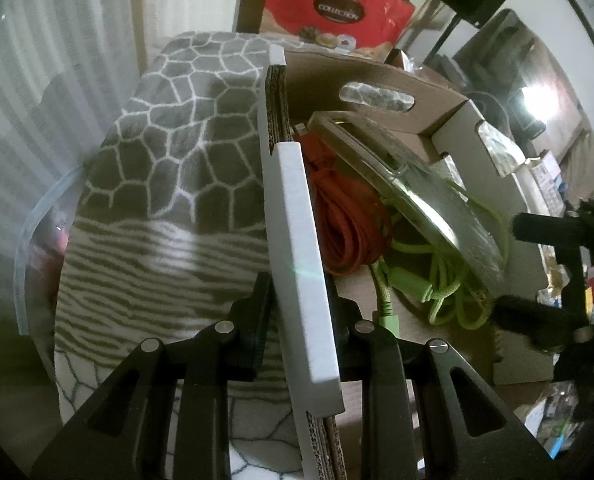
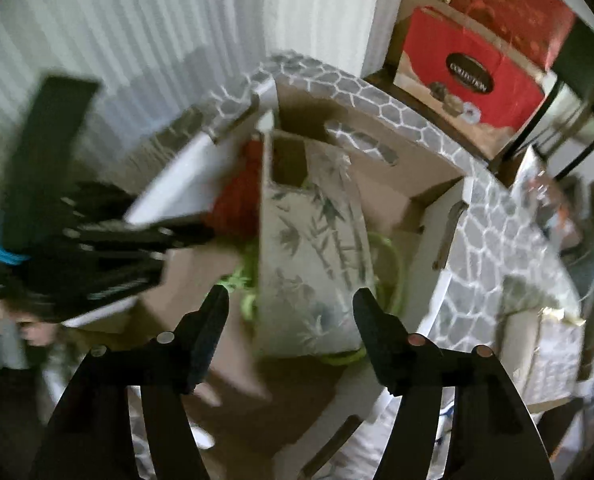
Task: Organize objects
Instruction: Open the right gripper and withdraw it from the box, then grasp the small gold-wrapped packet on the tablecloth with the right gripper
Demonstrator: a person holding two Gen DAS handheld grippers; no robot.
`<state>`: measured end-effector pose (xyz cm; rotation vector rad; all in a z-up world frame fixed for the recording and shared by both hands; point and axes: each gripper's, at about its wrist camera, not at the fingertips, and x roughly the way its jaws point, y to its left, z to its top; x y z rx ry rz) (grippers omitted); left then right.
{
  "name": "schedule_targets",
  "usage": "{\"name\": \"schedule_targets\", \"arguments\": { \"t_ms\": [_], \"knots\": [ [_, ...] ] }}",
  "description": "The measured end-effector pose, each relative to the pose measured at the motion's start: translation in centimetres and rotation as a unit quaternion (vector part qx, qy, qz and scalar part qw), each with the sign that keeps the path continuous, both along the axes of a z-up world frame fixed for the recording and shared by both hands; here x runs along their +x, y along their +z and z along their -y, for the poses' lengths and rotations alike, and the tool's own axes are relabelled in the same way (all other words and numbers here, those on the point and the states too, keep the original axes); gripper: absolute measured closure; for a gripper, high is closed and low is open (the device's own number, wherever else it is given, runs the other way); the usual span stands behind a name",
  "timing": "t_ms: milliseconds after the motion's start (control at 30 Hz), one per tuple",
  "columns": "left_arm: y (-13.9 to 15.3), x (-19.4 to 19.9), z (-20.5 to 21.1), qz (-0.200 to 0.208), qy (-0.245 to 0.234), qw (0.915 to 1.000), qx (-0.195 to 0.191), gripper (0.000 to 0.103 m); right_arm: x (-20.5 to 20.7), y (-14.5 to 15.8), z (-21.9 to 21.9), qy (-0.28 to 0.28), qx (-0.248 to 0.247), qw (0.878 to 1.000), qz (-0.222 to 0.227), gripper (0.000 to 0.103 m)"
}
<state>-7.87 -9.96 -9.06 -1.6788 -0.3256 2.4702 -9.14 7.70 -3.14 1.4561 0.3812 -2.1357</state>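
Observation:
My left gripper (image 1: 301,292) is shut on the white-edged side wall (image 1: 297,216) of an open cardboard box. Inside the box lie a coiled red cable (image 1: 345,224), a bright green cable (image 1: 445,280) and a phone case (image 1: 417,184) resting tilted on top of them. In the right wrist view the case (image 2: 313,240) shows a bamboo print and lies ahead of my right gripper (image 2: 290,300), which hangs open above the box (image 2: 385,200) with its pads off the case. The left gripper (image 2: 169,236) appears blurred at the left, clamped on the wall.
The box rests on a grey and white patterned blanket (image 1: 169,140). A red chocolate box (image 1: 337,8) stands behind it on stacked cartons. A clear plastic bag (image 1: 37,240) lies at the far left. Assorted clutter (image 2: 553,344) fills the right side.

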Motion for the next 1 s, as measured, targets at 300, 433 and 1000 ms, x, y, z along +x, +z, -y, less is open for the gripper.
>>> {"name": "schedule_targets", "arguments": {
  "t_ms": [300,433,1000],
  "knots": [
    [0.1,0.0,-0.2,-0.002,-0.001,1.0000,-0.002,0.083,0.3,4.6,-7.7,-0.107,-0.020,0.993,-0.037,0.037],
    [0.1,0.1,-0.4,-0.003,0.002,1.0000,-0.003,0.082,0.3,4.8,-11.6,-0.158,-0.005,0.986,-0.044,0.037],
    [0.1,0.2,-0.7,-0.003,0.002,1.0000,-0.003,0.082,3.6,-2.7,-20.8,-0.256,0.032,0.966,-0.007,0.019]
  ]
}}
